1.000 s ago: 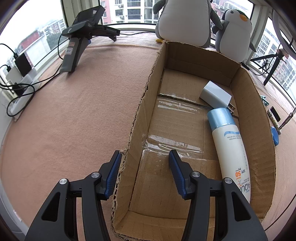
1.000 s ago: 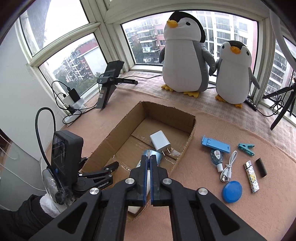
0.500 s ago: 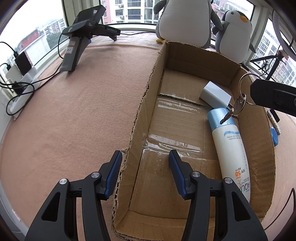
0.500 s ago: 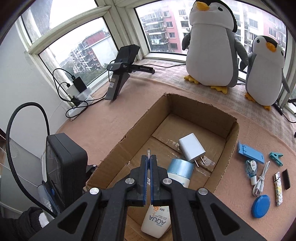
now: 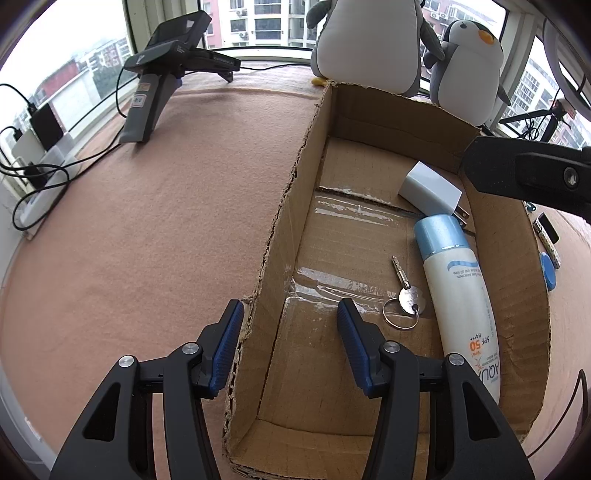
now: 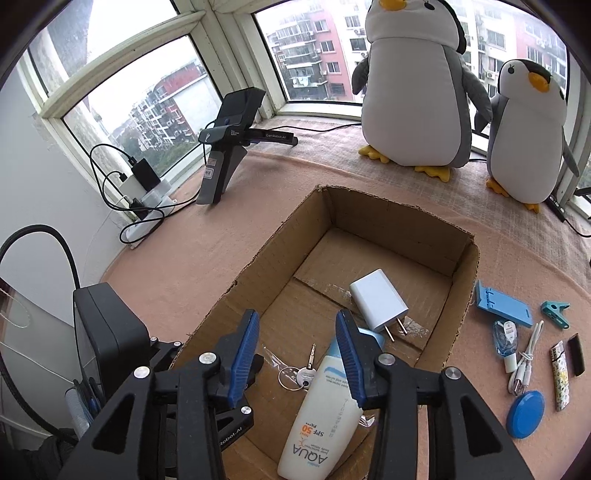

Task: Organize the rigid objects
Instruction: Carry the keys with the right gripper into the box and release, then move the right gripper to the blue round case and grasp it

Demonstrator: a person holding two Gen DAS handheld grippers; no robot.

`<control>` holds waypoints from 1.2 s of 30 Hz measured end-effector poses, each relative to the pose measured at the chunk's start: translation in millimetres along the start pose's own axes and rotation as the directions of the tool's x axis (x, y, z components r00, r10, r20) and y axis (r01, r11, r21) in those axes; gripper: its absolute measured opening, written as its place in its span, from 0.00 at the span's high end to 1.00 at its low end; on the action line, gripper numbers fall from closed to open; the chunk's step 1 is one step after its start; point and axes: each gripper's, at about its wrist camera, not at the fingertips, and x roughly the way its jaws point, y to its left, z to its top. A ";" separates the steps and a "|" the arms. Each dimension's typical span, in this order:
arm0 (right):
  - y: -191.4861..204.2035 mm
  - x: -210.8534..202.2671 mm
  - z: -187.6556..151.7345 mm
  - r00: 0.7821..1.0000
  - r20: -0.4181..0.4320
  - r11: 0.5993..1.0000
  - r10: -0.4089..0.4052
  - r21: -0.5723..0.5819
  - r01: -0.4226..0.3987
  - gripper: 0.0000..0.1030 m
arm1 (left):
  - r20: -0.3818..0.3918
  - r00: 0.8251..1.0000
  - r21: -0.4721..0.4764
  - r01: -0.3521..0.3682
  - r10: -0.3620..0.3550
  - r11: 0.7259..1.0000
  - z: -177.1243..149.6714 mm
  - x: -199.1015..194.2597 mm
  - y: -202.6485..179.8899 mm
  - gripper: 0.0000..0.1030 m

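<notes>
Right tongs (image 6: 297,352) spread, empty, above the cardboard box (image 6: 467,275). Key (image 5: 404,291) with its ring lies flat on the box floor, just beside the sunscreen bottle (image 5: 461,306), possibly touching it. White charger (image 6: 378,304) sits near the bottle cap. Left tongs (image 5: 288,345) spread, straddling the box's left wall.

Bay-window corner in grey daylight

A pink felt-covered counter (image 6: 280,206) runs to white-framed windows (image 6: 207,26) that look onto red and white apartment blocks (image 6: 314,55); two plush penguins (image 6: 417,92) stand by the glass, and a white wall (image 6: 33,177) is at left.
</notes>
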 end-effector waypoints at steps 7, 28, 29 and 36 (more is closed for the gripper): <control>-14.3 -10.7 -6.3 1.000 0.005 0.999 -0.027 0.023 0.027 0.60 | 0.005 1.000 0.005 -0.003 0.003 1.000 0.2 0.0 0.1 0.50; -144.0 -66.2 -72.5 0.960 -0.019 0.931 -0.279 0.240 0.275 0.50 | 0.011 1.000 0.015 -0.012 0.012 1.000 -0.4 0.8 0.5 0.50; -149.4 -66.4 -75.6 0.958 -0.027 0.927 -0.285 0.248 0.283 0.50 | 0.011 1.000 0.016 -0.012 0.012 1.000 -0.4 0.8 0.5 0.50; -175.8 -54.5 -95.2 0.945 -0.089 0.905 -0.315 0.272 0.327 0.50 | 0.011 1.000 0.016 -0.013 0.013 1.000 -0.4 0.9 0.7 0.50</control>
